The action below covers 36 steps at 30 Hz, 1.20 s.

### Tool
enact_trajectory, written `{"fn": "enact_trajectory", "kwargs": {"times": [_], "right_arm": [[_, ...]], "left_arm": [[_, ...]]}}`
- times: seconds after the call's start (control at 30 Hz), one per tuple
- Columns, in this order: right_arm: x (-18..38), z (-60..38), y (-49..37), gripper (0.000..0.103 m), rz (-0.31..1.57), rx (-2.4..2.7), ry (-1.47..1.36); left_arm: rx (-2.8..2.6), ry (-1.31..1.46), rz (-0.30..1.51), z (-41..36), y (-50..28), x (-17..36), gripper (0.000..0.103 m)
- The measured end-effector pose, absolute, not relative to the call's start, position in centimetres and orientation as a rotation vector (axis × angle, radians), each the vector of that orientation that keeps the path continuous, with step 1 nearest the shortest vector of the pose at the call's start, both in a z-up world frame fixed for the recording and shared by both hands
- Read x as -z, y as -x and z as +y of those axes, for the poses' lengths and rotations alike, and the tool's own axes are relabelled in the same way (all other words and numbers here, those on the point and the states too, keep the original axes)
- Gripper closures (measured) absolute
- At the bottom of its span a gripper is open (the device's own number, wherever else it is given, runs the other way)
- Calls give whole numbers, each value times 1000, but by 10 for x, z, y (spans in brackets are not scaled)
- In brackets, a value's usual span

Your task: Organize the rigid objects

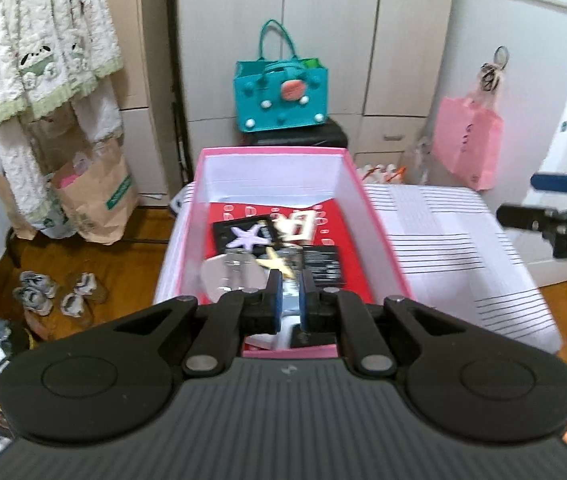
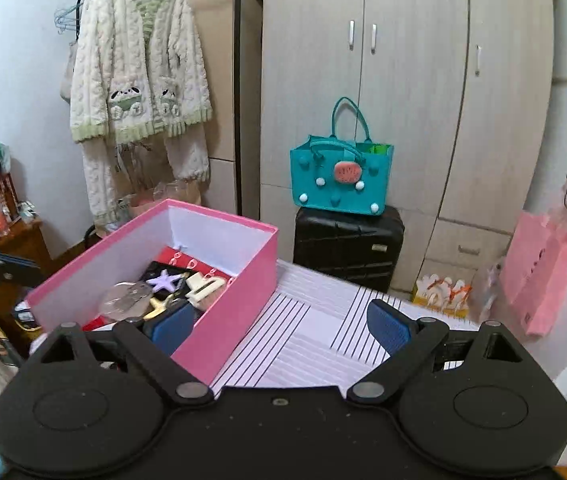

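**Over the pink box on the striped bed**

I am holding my left gripper low in the centre of the left wrist frame, above the near end of the pink box, its blue pads drawn close on a shiny silvery piece that is too blurred to name. My right gripper is sitting in the lower middle of the right wrist frame with its jaws spread wide and nothing between them, the left pad overlapping the box's near corner and the right pad over the bedcover.

The box is resting on a white bedcover with thin dark stripes, which is filling the centre and right of both frames. Inside the box, a purple starfish clip is lying on a black card, a gold star clip is lying just below it, a clear rounded piece is sitting toward the left, and a cream claw clip is lying over the red lining.

Beyond the bed, a teal tote bag is standing on a black suitcase before the pale wardrobe. A fluffy cream robe is hanging in the upper left, and a pink paper bag is hanging at the right edge. Brown paper bags and small shoes are sitting on the wooden floor at the left.
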State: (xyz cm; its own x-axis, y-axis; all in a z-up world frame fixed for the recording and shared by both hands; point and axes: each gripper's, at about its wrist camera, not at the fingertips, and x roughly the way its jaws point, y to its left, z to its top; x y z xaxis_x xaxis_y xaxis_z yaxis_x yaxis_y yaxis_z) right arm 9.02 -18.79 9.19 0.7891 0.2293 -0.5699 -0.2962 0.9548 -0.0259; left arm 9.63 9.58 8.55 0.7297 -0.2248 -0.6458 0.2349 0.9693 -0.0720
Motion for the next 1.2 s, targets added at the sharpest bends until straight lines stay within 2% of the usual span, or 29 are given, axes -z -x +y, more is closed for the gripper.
{"fn": "enact_trajectory", "kwargs": {"times": [0.07,0.3,0.47,0.63,0.8,1.07,1.2], "right_arm": [[-96,-188,-78,8,596,-280,104],[-103,-189,-33,8,556,-192,92],[-97,-192,-6,8,526,-150,50],[-89,-197,16,8,483,-70,7],[-81,-193,31,8,451,-19,12],[-66,-188,33,8,493,-4,23],[-59,-192,35,8,498,33,23]], "left_arm": [[269,-1,703,90,-88,-87,92],[276,49,714,75,-67,-81,72],[254,76,678,66,-49,-71,61],[218,87,631,56,-28,-60,57],[149,71,561,48,-13,-57,44],[122,42,557,35,-7,-46,31],[72,6,529,31,-2,-41,15]]}}
